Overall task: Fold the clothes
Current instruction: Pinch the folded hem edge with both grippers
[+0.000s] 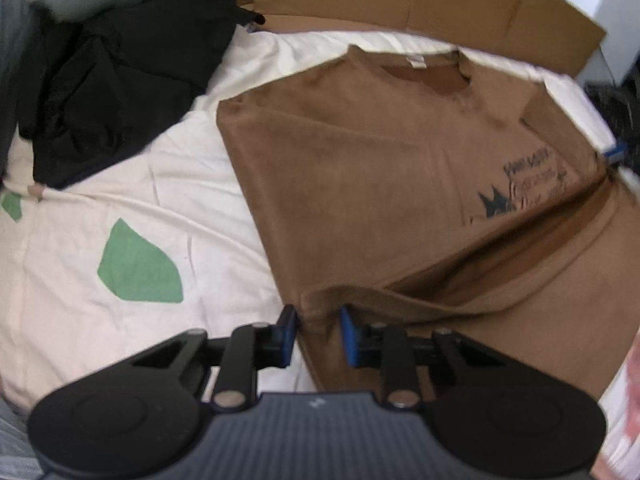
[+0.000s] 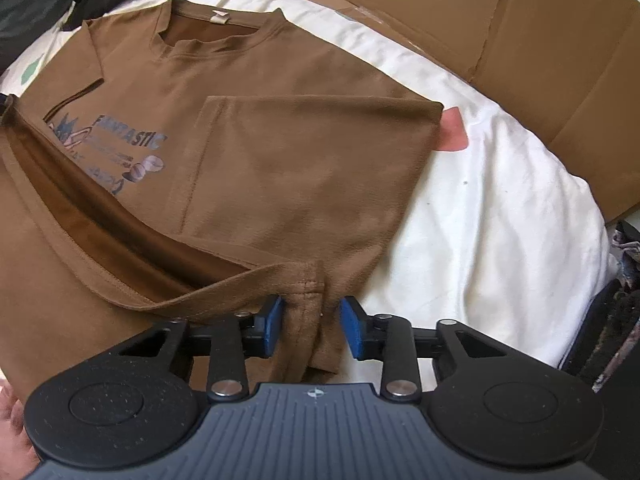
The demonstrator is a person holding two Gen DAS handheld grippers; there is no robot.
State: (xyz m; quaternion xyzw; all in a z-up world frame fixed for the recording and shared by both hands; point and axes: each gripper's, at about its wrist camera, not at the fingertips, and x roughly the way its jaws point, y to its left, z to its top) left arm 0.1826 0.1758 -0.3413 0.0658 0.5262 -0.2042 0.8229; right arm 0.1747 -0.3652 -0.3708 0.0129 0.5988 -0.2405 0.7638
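A brown T-shirt (image 1: 380, 168) with a dark chest print lies on a cream bed sheet, collar at the far end, both sides folded inward. It also shows in the right wrist view (image 2: 280, 168). My left gripper (image 1: 318, 334) stands open, with the shirt's bottom-left hem corner between its blue pads (image 1: 349, 338). My right gripper (image 2: 310, 326) stands open, with the shirt's bottom-right hem corner bunched between its blue pads (image 2: 352, 328). The hem is lifted and curled toward the chest.
A pile of black clothes (image 1: 120, 80) lies at the far left on the sheet (image 1: 120, 320), which has green leaf shapes (image 1: 140, 268). Flattened cardboard (image 2: 520, 60) stands along the far side of the bed. A pink patch (image 2: 452, 128) shows beside the shirt.
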